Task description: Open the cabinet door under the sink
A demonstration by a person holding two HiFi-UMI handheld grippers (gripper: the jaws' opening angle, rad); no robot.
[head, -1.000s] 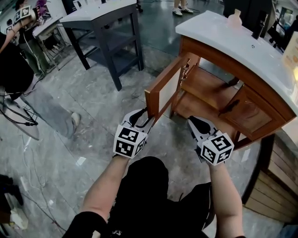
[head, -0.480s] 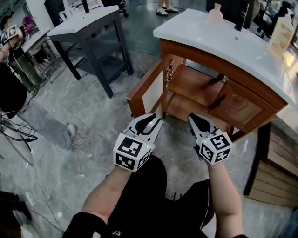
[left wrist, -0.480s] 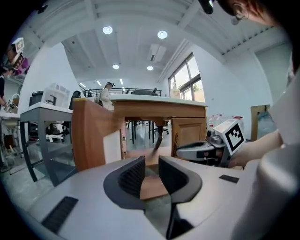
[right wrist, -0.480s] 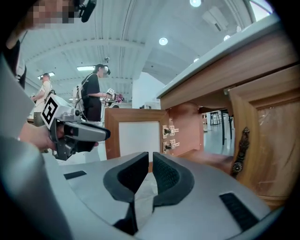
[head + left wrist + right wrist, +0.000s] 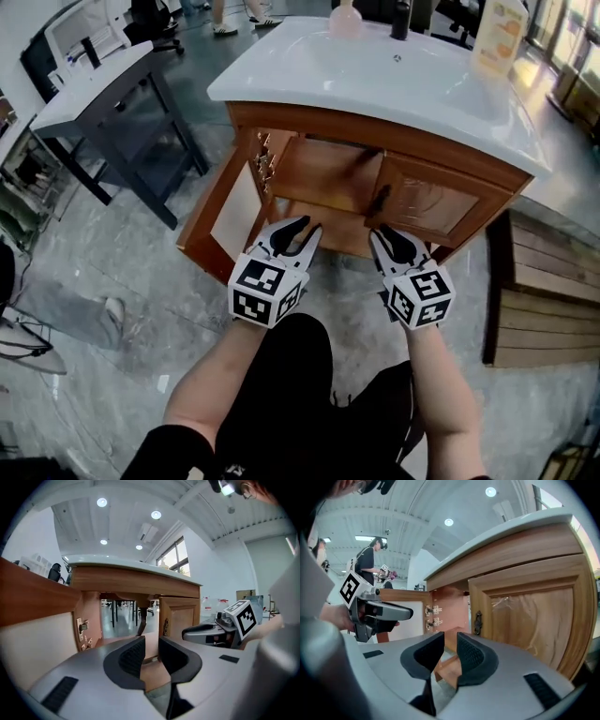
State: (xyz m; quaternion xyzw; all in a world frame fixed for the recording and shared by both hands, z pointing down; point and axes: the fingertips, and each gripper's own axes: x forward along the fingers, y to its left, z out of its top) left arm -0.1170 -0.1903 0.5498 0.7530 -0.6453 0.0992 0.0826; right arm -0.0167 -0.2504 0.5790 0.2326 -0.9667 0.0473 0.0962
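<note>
The wooden sink cabinet (image 5: 375, 141) carries a white top. Its left door (image 5: 225, 220) stands swung wide open, showing the shelf inside (image 5: 323, 173). The right door (image 5: 427, 202) is closed, and its dark handle (image 5: 380, 200) hangs at the inner edge. My left gripper (image 5: 302, 228) hovers just in front of the open bay, free of the door. Its jaws have closed part way, leaving a narrow gap with nothing in it (image 5: 151, 656). My right gripper (image 5: 382, 234) sits below the handle; its jaws have just been opening and hold nothing (image 5: 450, 656).
A dark grey table (image 5: 103, 84) stands to the left. A slatted wooden platform (image 5: 544, 291) lies on the floor at the right. A bottle (image 5: 345, 19) and a carton (image 5: 497, 37) stand on the countertop. A person (image 5: 370, 559) stands far off.
The left door has swung from part open to wide open. My left gripper has come off the door's edge. Both grippers now sit in front of the cabinet, and the right jaws are wider.
</note>
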